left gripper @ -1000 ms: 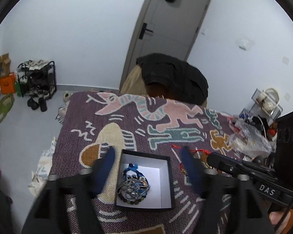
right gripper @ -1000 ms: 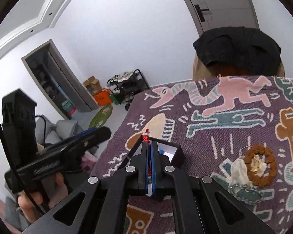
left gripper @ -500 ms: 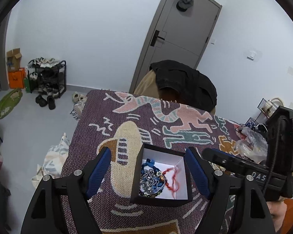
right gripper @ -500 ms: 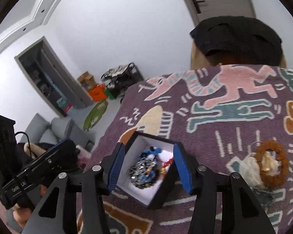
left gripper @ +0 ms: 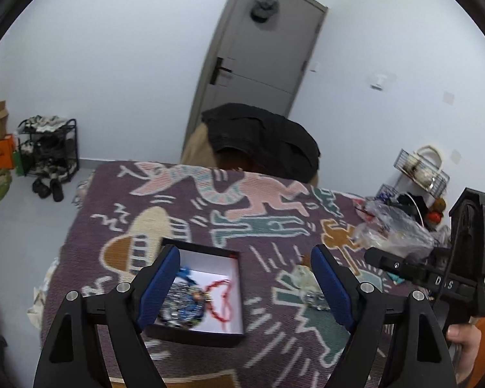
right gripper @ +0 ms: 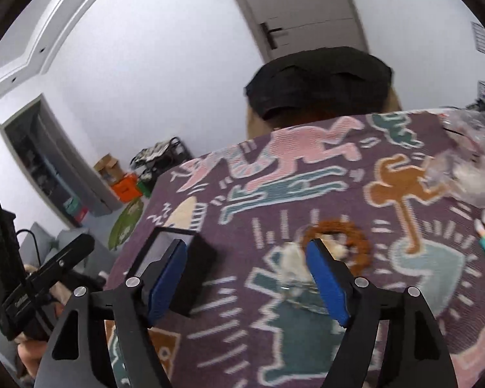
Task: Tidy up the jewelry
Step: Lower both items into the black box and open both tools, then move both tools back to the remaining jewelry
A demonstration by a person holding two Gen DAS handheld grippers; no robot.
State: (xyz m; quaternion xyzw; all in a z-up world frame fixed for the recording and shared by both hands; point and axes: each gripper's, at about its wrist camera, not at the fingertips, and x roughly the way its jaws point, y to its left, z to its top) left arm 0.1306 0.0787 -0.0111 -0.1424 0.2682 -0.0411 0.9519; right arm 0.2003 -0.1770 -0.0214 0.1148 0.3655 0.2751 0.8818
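Left wrist view: the left gripper (left gripper: 245, 278) hangs with its blue-padded tongs spread wide and nothing between them. Under its left tong sits the open black cardboard box with a white lining (left gripper: 234, 294), the landmark here, resting on the purple patterned woven cloth (left gripper: 258, 213). Inside the box lie a tangle of dark and blue beaded bracelets (left gripper: 181, 300) and, beside them toward the box's right wall, a red cord bracelet (left gripper: 220, 294). Right of the box, still on the cloth, a pale, blurred heap of jewelry (left gripper: 304, 278) waits.

Right wrist view: the right gripper (right gripper: 245, 278) also has its tongs spread and empty. The box (right gripper: 197, 258) shows behind its left tong. Well right of the box lies a brown wooden bead bracelet (right gripper: 355, 242), touching the whitish heap (right gripper: 294, 258) with a silvery chain (right gripper: 304, 294) at its near edge.

Judged from this, the task is partly done: several pieces are boxed, while the brown bracelet, the pale heap and the chain remain to be carried over.
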